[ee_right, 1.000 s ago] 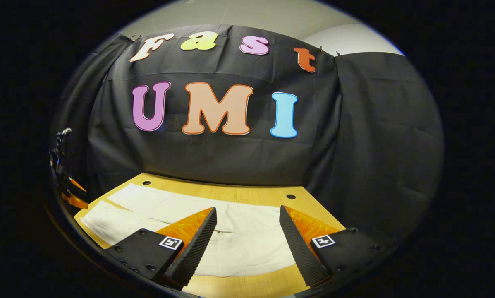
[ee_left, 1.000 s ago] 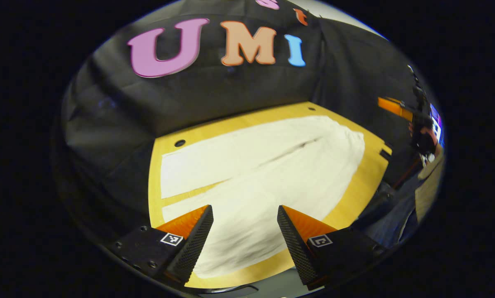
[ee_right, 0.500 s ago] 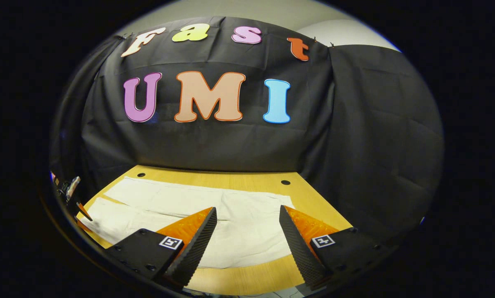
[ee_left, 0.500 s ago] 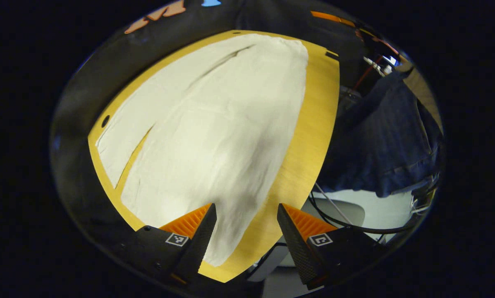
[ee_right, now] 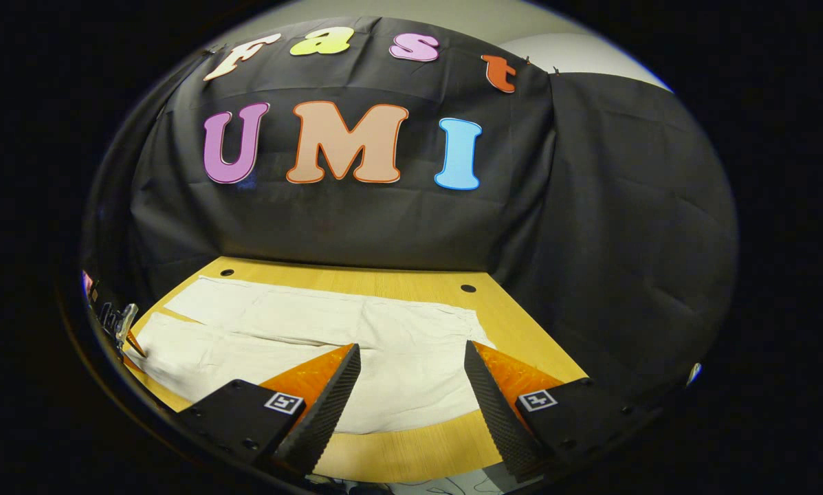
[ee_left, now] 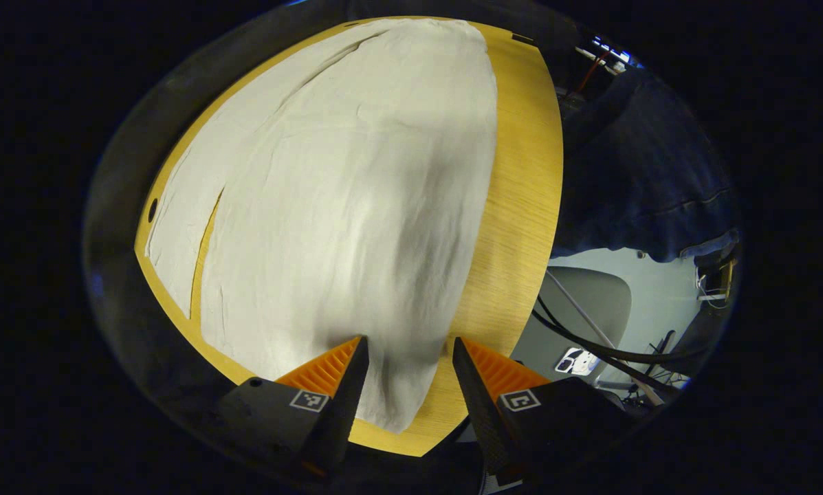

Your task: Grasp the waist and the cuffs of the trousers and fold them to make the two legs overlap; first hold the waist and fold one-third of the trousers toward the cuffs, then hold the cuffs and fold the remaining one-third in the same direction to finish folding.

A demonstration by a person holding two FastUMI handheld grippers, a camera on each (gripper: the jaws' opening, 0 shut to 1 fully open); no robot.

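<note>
A: Where are the trousers [ee_left: 328,206] found, and how are the tongs set?

B: The white trousers are laid flat on the wooden surface [ee_left: 521,206], legs side by side and not yet overlapped. At the cuff end, the left tongs [ee_left: 405,385] are held apart, with the near cuff corner lying between the fingers; no cloth is pinched, as far as can be judged. At the waist end, the right tongs [ee_right: 411,399] are likewise spread, and are hung above the waist without contact being seen.

A: Which step is judged to be in hand?

B: The first one: cuff and waist are being approached so that one leg can be laid over the other. No fold is made yet.

A: What is called for next?

B: The left tongs are to be closed on the cuff edge, the right tongs lowered and closed on the waistband.
</note>
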